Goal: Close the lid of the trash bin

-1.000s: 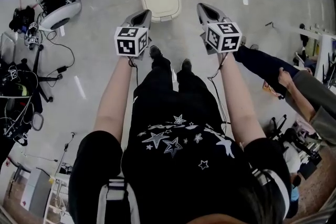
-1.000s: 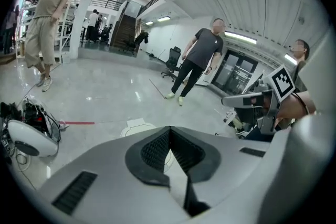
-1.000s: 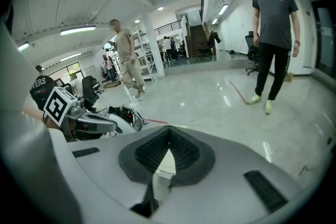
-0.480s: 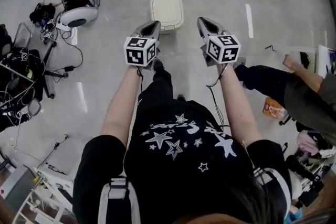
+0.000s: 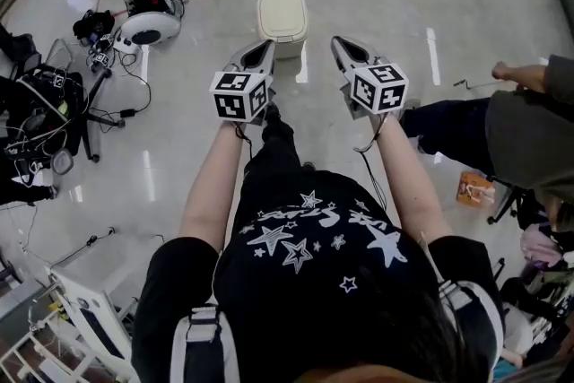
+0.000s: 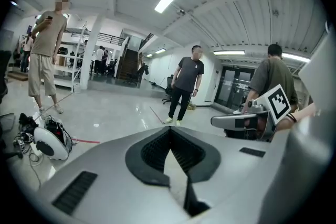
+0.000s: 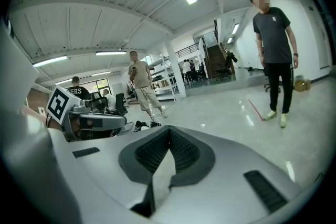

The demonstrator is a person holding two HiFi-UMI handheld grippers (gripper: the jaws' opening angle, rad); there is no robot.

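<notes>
A cream trash bin (image 5: 282, 16) stands on the grey floor ahead of me, its lid lying flat on top. My left gripper (image 5: 265, 46) hangs in the air short of the bin's left side, and my right gripper (image 5: 335, 42) short of its right side; neither touches it. Both are raised and point out across the room, so the bin is hidden from both gripper views. In the left gripper view my left gripper (image 6: 169, 131) has its jaws meeting at the tips with nothing held. My right gripper (image 7: 169, 131) shows the same in the right gripper view.
A white round device (image 5: 148, 27) with cables lies at the left, beside black gear on stands (image 5: 36, 117). A seated person (image 5: 502, 126) is at the right, with an orange packet (image 5: 473, 189) on the floor. People (image 6: 185, 84) stand farther off.
The bin has drawn away and looks smaller, higher in the head view. Both grippers stay side by side with their jaws together. People at the right have shifted.
</notes>
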